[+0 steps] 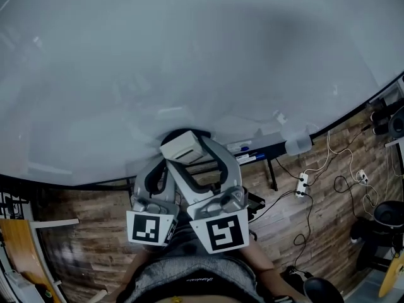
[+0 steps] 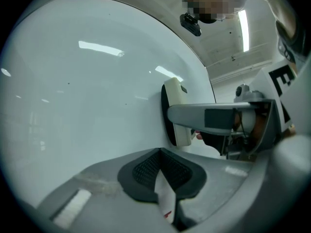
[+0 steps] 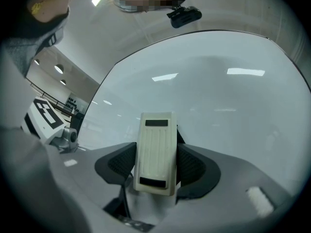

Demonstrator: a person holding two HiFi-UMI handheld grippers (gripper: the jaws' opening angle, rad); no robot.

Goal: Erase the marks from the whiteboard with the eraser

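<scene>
The pale, glossy board (image 1: 189, 55) fills most of the head view, with a wood-plank floor (image 1: 82, 207) below its bottom edge and a yellowish panel (image 1: 17, 251) at far left. The left gripper (image 2: 161, 154) sits just off the board, its jaws pressed together with nothing in them. Just beside it, the right gripper (image 3: 154, 166) is clamped on the cream eraser (image 3: 155, 149), whose dark face lies against the board near the bottom edge. Only the gripper views look upward. The left one shows a ceiling light (image 2: 244, 30) and the eraser side-on, and the right one shows its ribbed back. Only the head view shows the tray (image 1: 271, 148) to the right of the grippers and a pale cylinder (image 1: 298, 145) at its end. Further right, a power strip (image 1: 302, 185) and loose cables (image 1: 338, 182) lie on the floor.
</scene>
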